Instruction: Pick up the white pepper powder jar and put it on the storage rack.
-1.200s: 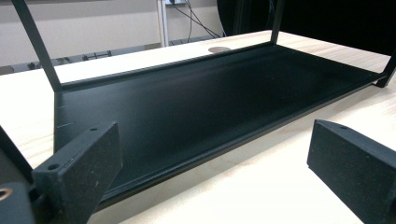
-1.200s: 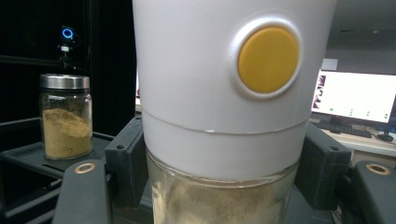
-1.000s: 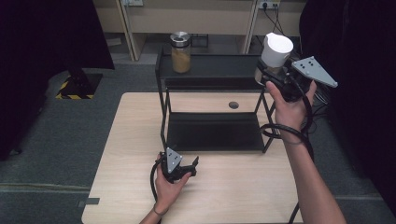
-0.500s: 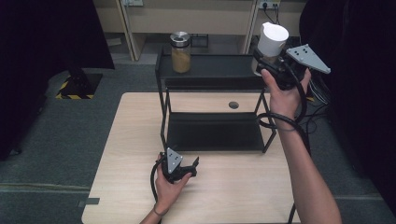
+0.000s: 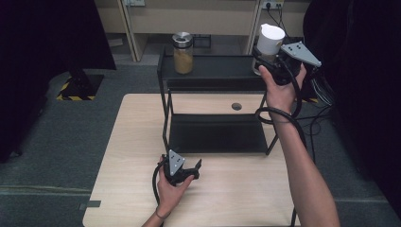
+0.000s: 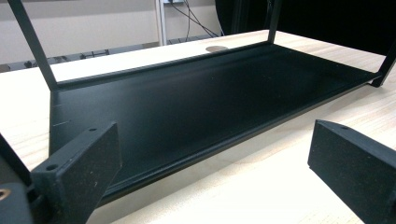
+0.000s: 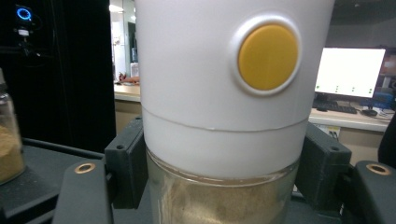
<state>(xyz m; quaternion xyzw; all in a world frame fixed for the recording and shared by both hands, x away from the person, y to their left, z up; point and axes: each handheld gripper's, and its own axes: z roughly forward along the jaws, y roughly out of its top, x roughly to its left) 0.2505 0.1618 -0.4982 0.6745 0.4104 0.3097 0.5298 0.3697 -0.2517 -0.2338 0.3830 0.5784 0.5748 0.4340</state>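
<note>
A white-topped jar (image 5: 270, 43) with a yellow button, part-filled with tan powder, is held upright in the right gripper (image 5: 279, 64) over the black rack's (image 5: 215, 71) top shelf.

Grey carpet floor (image 5: 66, 137) surrounds the light wooden table (image 5: 236, 198). At twelve o'clock runs a beige shelving unit (image 5: 203, 23). Black curtains (image 5: 42, 56) hang at ten and two o'clock. A lit computer monitor (image 7: 352, 72) glows on a desk behind.

- Right gripper (image 5: 270, 59) held high on an outstretched right arm (image 5: 302, 161), jaws clamped on both sides of a white-lidded jar (image 7: 224, 112).
- Left gripper (image 5: 182, 171) low in left hand (image 5: 170, 189), jaws spread wide, nothing between.
</note>
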